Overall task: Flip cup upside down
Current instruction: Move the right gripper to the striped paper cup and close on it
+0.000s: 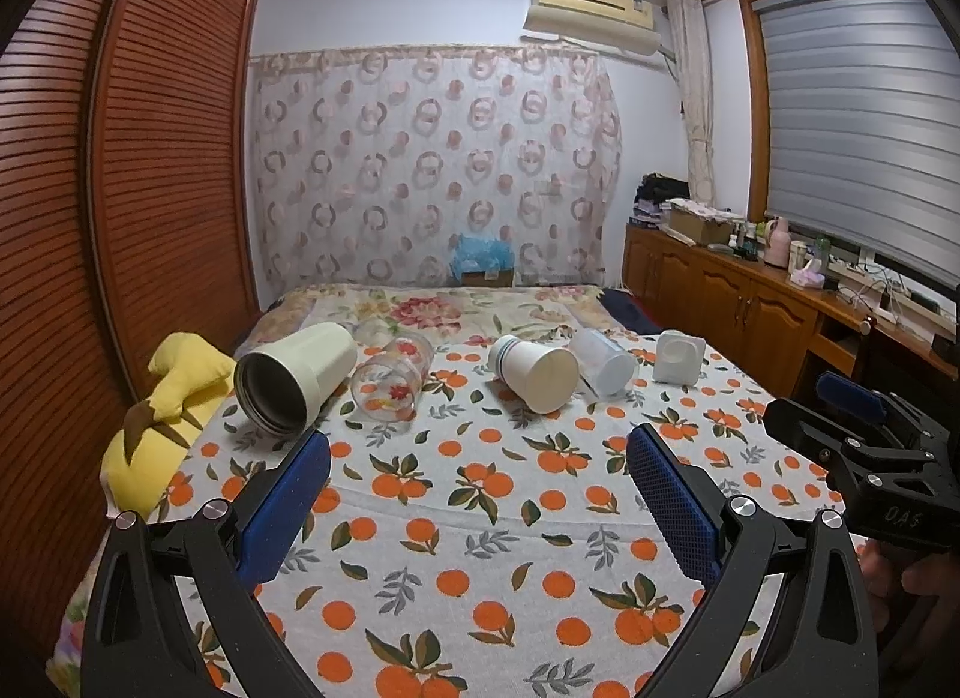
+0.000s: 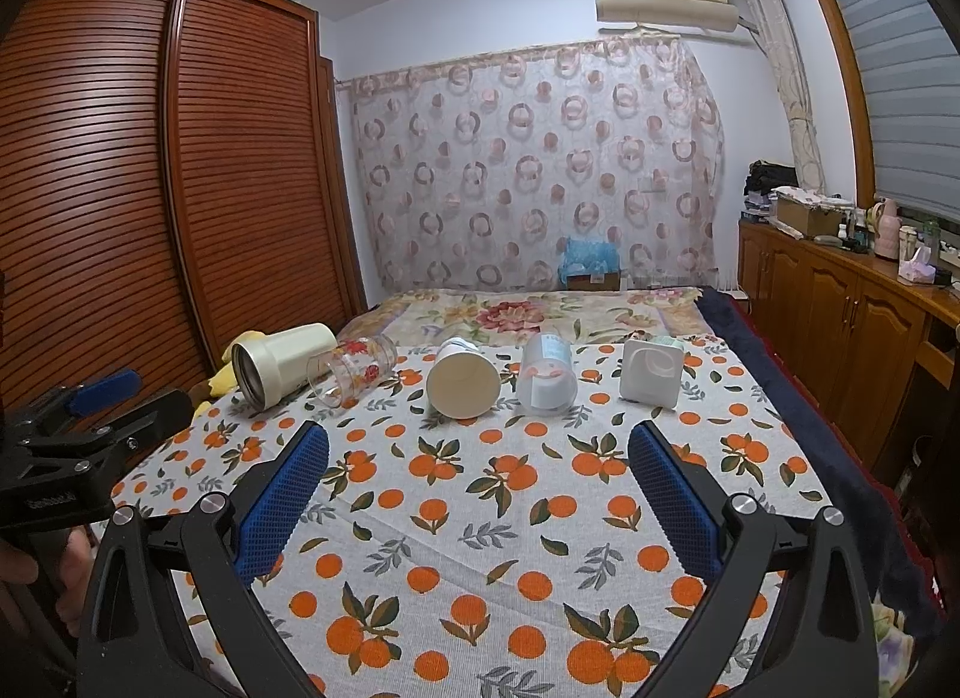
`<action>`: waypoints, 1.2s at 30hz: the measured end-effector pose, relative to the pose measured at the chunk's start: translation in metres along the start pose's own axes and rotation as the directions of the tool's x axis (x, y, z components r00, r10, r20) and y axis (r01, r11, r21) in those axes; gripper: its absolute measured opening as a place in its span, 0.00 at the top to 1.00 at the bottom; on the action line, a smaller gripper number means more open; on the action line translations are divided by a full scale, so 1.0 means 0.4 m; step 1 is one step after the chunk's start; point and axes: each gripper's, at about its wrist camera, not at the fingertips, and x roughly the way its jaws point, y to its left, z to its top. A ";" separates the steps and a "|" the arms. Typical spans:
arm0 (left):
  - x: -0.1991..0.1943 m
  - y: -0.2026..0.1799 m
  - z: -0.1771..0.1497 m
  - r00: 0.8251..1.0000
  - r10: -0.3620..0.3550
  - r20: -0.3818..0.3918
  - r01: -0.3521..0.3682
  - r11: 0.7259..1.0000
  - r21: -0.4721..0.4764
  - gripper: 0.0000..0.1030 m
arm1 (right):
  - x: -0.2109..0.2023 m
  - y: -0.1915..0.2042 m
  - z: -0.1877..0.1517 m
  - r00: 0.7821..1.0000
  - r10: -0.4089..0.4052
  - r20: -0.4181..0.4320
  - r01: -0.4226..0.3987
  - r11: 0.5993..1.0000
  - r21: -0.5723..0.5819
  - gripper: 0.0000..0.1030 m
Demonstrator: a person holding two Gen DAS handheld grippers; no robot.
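Lying sideways across the far bedspread (image 2: 480, 518), left to right: steel-lined mug (image 2: 282, 365), glass (image 2: 354, 371), paper cup (image 2: 463, 377), plastic cup (image 2: 546, 377), all empty; left gripper (image 1: 479, 494) and right gripper (image 2: 479, 491) both spread apart, holding nothing.

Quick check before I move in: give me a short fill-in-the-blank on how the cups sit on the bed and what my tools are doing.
1. The five cups on the bedspread all lie on their ____.
2. The leftmost one, the cream insulated cup, shows a ____ metal interior.
3. The paper cup lies directly left of the ____ plastic cup.
4. The left tool and right tool are both ____ and hold nothing.

Missing words: sides; dark; translucent; open
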 end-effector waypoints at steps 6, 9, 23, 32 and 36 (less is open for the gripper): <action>0.066 0.028 -0.019 0.997 -0.040 -0.066 0.040 0.999 -0.010 0.07 | 0.028 -0.016 -0.012 0.999 0.004 -0.033 -0.004 1.000 0.016 0.02; 0.112 0.043 -0.023 0.992 -0.078 -0.101 0.077 0.997 -0.013 0.07 | 0.062 -0.037 -0.014 0.998 0.017 -0.062 -0.016 1.000 0.020 0.02; 0.369 0.042 0.057 0.964 -0.139 -0.227 0.152 0.987 0.042 0.08 | 0.265 -0.091 0.034 0.977 0.055 -0.208 -0.059 0.998 -0.013 0.25; 0.472 0.029 0.141 0.953 -0.143 -0.269 0.162 0.985 0.052 0.10 | 0.353 -0.095 0.034 0.954 0.086 -0.287 -0.090 0.996 -0.001 0.27; 0.539 0.019 0.171 0.941 -0.127 -0.312 0.151 0.987 0.054 0.14 | 0.390 -0.088 0.036 0.945 0.096 -0.312 -0.101 0.995 -0.002 0.27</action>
